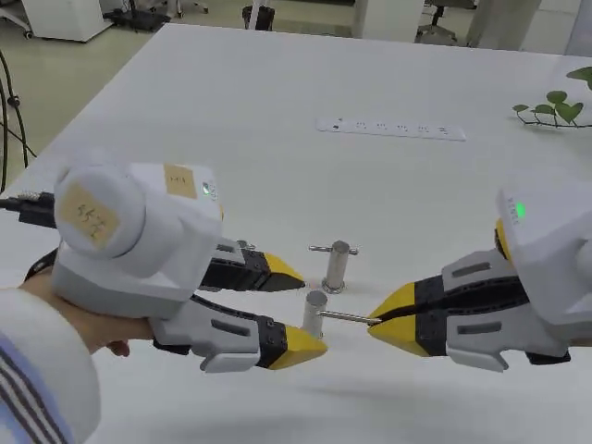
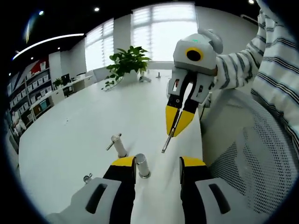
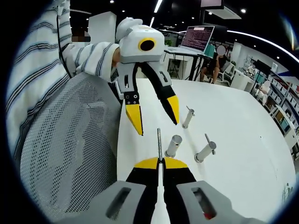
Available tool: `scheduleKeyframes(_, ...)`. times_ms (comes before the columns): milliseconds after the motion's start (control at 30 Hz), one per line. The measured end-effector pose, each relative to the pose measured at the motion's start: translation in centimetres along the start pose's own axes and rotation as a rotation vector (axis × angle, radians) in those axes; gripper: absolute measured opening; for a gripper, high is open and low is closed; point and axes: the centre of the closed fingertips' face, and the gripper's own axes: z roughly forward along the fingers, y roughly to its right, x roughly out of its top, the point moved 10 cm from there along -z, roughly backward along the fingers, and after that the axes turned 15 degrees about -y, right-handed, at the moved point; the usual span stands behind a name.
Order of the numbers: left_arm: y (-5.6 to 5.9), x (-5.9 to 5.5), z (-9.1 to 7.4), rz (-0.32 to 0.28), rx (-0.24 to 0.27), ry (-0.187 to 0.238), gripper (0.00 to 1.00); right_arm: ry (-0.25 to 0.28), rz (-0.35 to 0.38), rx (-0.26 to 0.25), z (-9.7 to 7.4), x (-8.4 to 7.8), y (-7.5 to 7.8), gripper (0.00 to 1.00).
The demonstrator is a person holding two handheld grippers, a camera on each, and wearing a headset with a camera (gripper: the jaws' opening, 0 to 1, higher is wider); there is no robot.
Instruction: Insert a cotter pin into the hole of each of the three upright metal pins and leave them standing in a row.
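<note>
Right claw (image 1: pixel 374 325) pinches cotter pin (image 1: pixel 344 316); left claw (image 1: pixel 313 311) wide, power strip (image 1: pixel 388 128) beyond.

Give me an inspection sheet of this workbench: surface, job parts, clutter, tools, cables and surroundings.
Surface: white tabletop, flat.
Job's things: three short upright silver metal pins; first crossed pin and second crossed pin each carry a cotter pin crosswise; bare pin has none.
Clutter: long white power strip, far side.
Tools: left tool open, jaws either side of the bare pin; right tool shut on a thin silver cotter pin, not inserted.
Cables: black cable at the left tool's rear.
Surroundings: green leafy plant, grey mesh chair back, open laptop.
</note>
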Motion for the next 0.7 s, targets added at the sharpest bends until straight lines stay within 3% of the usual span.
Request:
scheduleKeyframes(233, -1.0, 0.0, 0.6, -0.016, 0.008, -0.038, 0.30, -0.051, 0.030, -0.012, 1.1, -1.1, 1.4, 0.00)
scheduleKeyframes(533, -2.6, 0.5, 1.4, 0.039, 0.013, -0.099, 0.27, -0.087, 0.033, -0.024, 1.9, -1.2, 3.1, 0.00)
scheduleKeyframes(700, -2.9, 0.8, 2.1, 0.059, 0.000, -0.123, 0.24, -0.090, 0.031, -0.010, 2.2, -0.8, 2.9, 0.00)
